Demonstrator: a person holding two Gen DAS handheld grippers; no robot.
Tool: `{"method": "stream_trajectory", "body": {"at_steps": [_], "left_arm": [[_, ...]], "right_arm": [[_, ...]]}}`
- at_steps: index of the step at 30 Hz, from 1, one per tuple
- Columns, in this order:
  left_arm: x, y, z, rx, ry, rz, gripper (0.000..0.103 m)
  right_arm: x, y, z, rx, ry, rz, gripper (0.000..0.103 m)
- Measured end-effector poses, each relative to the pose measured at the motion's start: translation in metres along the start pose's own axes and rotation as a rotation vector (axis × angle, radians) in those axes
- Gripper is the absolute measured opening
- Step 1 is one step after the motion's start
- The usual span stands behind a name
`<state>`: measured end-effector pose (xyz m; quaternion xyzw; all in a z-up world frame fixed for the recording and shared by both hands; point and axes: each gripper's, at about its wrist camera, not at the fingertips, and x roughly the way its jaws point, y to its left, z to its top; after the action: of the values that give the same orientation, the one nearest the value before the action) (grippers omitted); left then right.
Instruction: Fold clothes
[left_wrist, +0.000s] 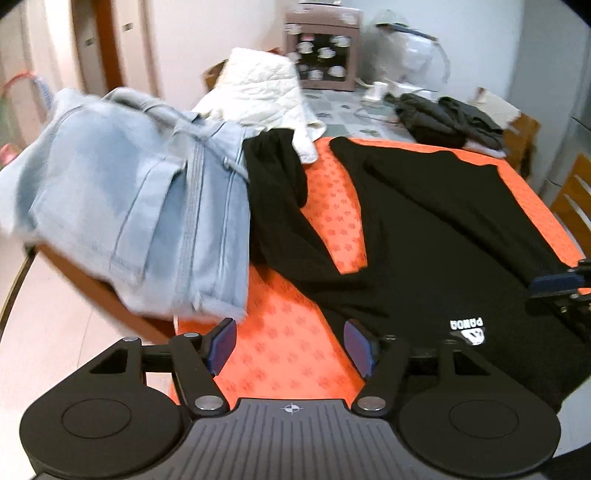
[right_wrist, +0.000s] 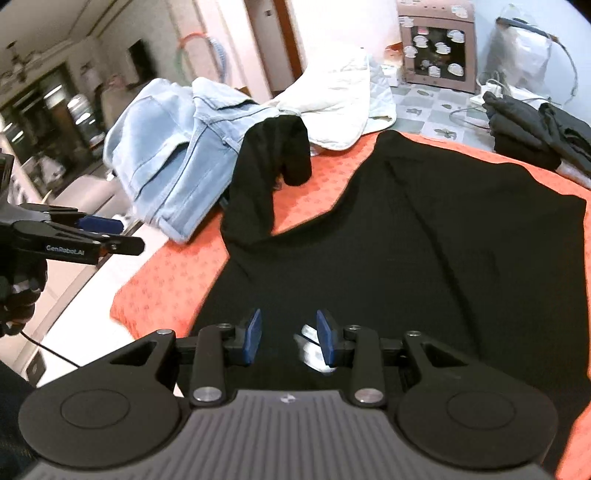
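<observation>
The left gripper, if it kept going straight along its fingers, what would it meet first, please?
Probably the orange cloth just ahead of the open left gripper, then the black shirt's sleeve; depth is hard to judge.

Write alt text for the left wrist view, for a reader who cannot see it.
The open left gripper hovers over an orange cloth, beside a black shirt spread flat with one sleeve stretched out. Pale blue jeans lie heaped to the left, a white quilted jacket behind, and the right gripper shows at the right edge.
</observation>
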<state>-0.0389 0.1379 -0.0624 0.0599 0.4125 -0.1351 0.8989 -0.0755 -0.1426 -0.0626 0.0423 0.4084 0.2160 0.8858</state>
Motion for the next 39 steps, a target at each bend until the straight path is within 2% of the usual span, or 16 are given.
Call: {"method": "stream_trajectory", "body": {"at_steps": [5,10,20,29,31,33,37,39], "left_arm": [[0.013,0.044,0.019,0.196,-0.003,-0.095,0.067],[0.013,0.087,0.033,0.308,-0.052,-0.144,0.067],[0.002,0.143,0.046,0.359,-0.114,-0.176,0.068],[-0.007,0.168,0.057,0.353,-0.177,-0.159,0.069],[-0.007,0.172,0.059,0.354,-0.186,-0.156,0.069],[-0.007,0.175,0.061,0.356,-0.194,-0.154,0.07],[-0.003,0.177,0.064,0.35,-0.192,-0.17,0.07],[0.0,0.175,0.066,0.348,-0.186,-0.188,0.07]], "right_arm": [[0.035,0.061,0.015,0.092,-0.047,-0.092,0.039],[0.077,0.106,0.041,0.16,-0.117,-0.155,0.04],[0.166,0.133,0.131,0.159,-0.204,-0.233,0.041],[0.245,0.12,0.189,0.079,-0.132,-0.299,0.041],[0.258,0.116,0.196,0.069,-0.112,-0.301,0.034],[0.265,0.111,0.201,0.067,-0.1,-0.297,0.002],[0.246,0.098,0.206,0.11,-0.127,-0.261,0.002],[0.223,0.089,0.207,0.151,-0.158,-0.246,0.002]]}}
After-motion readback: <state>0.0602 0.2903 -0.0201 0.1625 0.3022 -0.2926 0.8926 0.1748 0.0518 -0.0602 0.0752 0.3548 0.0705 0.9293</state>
